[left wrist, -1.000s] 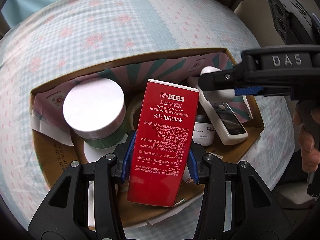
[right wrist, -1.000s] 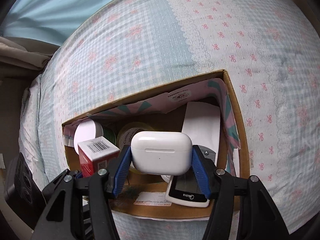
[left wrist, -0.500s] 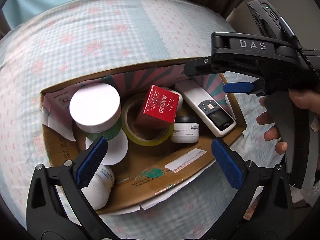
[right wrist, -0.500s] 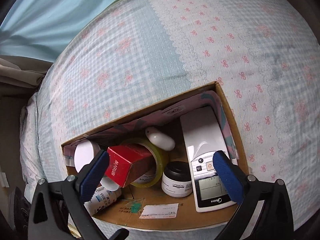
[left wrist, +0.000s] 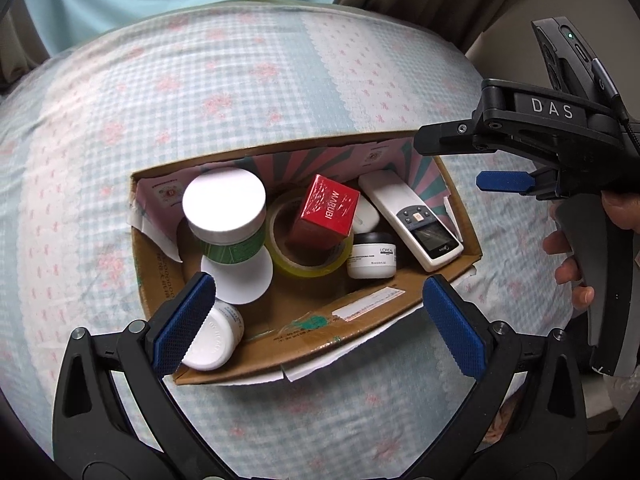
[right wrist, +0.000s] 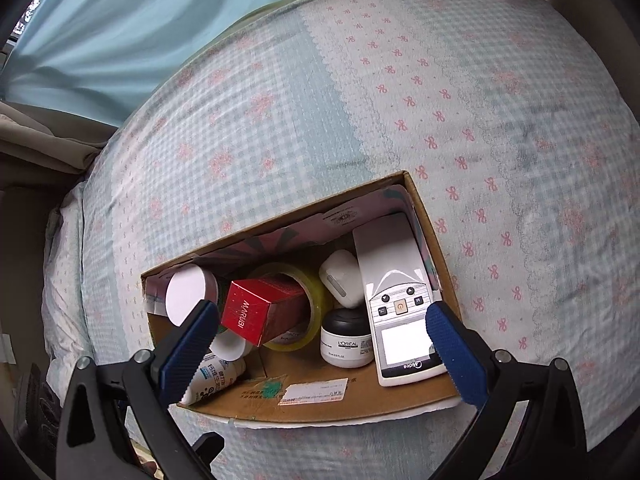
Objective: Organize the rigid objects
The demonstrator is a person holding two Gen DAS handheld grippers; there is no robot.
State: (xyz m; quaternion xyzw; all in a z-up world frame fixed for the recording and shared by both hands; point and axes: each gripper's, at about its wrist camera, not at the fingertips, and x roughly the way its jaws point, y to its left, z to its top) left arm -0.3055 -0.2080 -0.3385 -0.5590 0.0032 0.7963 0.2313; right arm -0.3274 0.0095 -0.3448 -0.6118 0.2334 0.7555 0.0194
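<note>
1. The left gripper [left wrist: 318, 320] has its blue fingers [left wrist: 182, 322] spread wide with nothing between them; it hangs above the near rim of the cardboard box [left wrist: 304, 344], touching none of the contents
2. The right gripper [right wrist: 320, 346] is likewise spread wide and empty, its blue fingers [right wrist: 454, 354] framing the box from above; in the left wrist view it shows side-on at the right, held in the person's hand [left wrist: 576, 248], clear of the box's right wall
3. Inside the box, the red MARUBI carton [left wrist: 326, 212] leans tilted in the hole of the yellow tape roll [left wrist: 308, 264]; the white earbud case [right wrist: 340, 278] lies just behind the roll, between the carton and the remote control [right wrist: 400, 304], which rests along the right wall, screen up
4. The small L'Oreal jar [right wrist: 346, 338] stands upright in front of the earbud case, just beside the remote; the tall white-lidded jar [left wrist: 226, 208] stands at the left, with a flat white lid [left wrist: 238, 276] before it and a white bottle [left wrist: 214, 340] lying on its side in the near left corner
5. The floor of the box is bare near the front wall, around the shipping label [right wrist: 314, 392]; the box sits on a checked bedspread [right wrist: 360, 100] with open fabric on all sides
</note>
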